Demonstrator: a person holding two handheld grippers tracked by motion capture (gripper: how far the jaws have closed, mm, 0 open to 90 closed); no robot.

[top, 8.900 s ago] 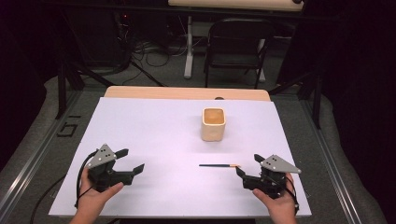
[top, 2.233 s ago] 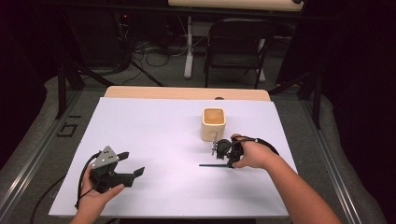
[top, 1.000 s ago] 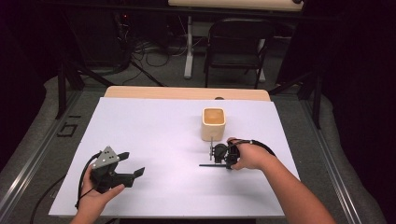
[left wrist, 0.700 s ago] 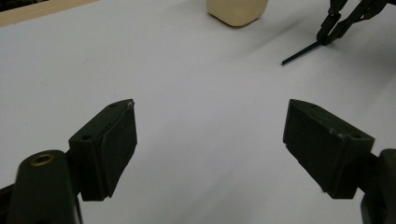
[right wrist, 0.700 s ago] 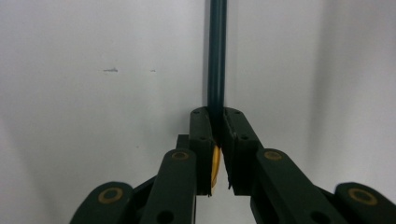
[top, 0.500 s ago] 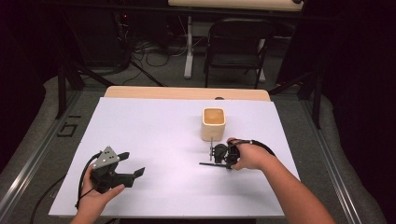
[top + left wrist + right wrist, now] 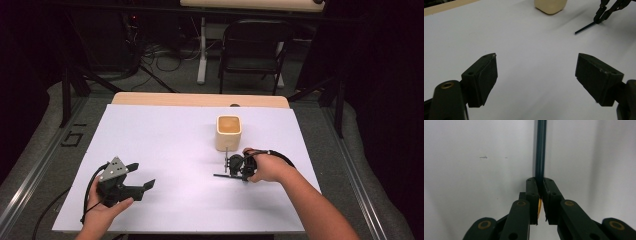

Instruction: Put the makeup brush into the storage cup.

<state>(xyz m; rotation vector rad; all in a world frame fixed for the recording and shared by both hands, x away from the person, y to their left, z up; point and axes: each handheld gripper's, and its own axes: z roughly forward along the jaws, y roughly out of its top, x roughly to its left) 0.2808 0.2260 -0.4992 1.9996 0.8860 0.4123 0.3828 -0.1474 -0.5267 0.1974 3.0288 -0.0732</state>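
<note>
The right gripper (image 7: 540,188) has its fingers clamped on the dark pencil (image 7: 540,150), lying toward the tabletop's (image 7: 165,140) right edge. The left gripper's (image 7: 536,80) fingers stand wide apart, empty.

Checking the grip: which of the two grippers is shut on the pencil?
The right gripper, clamped on the dark pencil near the cup; the left gripper gapes empty.

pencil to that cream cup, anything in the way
Nothing visible. The right tongs are shut on the pencil, which lies on the white table just in front of the cream cup; only bare tabletop lies between them.
</note>
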